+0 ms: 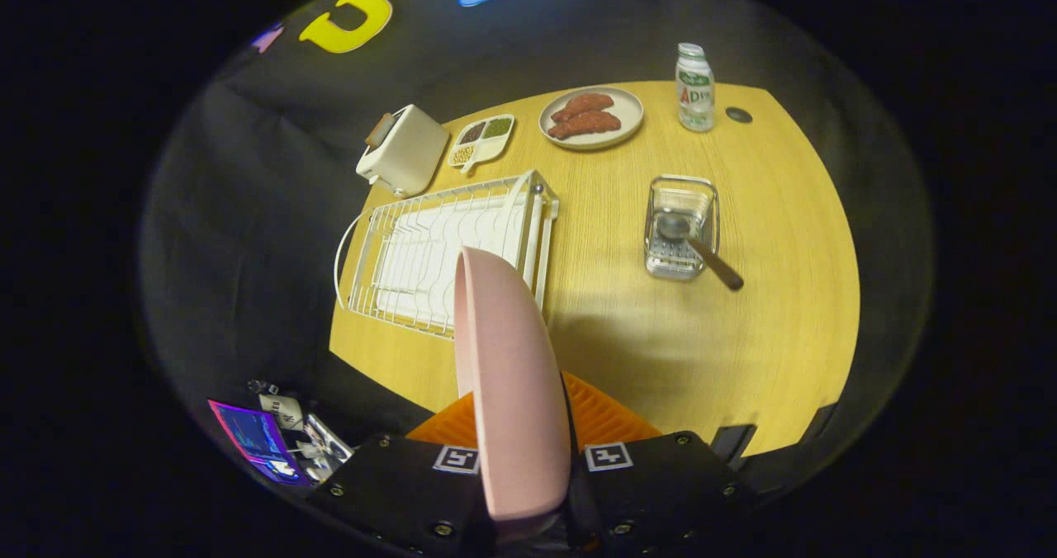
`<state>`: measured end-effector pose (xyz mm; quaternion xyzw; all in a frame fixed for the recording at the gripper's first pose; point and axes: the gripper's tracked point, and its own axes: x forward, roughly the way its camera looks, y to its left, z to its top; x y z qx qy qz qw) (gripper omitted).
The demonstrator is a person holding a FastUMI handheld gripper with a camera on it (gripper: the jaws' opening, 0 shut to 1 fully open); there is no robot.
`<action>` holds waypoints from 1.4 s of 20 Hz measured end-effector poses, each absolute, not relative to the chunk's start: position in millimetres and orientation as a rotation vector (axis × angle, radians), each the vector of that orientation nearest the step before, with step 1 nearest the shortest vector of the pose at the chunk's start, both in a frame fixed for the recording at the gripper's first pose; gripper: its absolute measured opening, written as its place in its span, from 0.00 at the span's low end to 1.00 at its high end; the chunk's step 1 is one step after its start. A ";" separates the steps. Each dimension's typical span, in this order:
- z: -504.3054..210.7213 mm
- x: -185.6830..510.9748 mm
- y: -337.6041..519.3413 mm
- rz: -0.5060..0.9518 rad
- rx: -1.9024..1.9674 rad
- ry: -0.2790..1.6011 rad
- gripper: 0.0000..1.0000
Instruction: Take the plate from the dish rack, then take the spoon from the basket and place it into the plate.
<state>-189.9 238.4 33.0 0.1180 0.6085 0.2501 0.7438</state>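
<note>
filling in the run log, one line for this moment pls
gripper shut on pink plate | plate on edge, held above table | dish rack empty | spoon in basket

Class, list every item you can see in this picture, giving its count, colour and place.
pink plate: one, pink, on edge between the claw's fingers, above the table
dish rack: one, white wire, beyond the plate
basket: one, metal wire, right of the rack
spoon: one, metal bowl and dark handle, in the basket
toaster: one, cream, behind the rack
divided dish: one, white, beside the toaster
food plate: one, beige, holding brown pieces
bottle: one, white, far side
table: one, yellow wood
claw: one, shut on the pink plate
</note>
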 end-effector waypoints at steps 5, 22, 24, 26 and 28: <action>-11.7 -235.9 223.2 0.530 0.388 1.402 0.30; -114.4 -272.5 257.6 0.521 0.525 1.472 0.30; -119.2 -272.1 257.5 0.517 0.523 1.464 0.31; -118.5 -269.1 246.3 0.488 0.533 1.467 0.33; -125.4 -268.3 240.2 0.458 0.534 1.465 0.37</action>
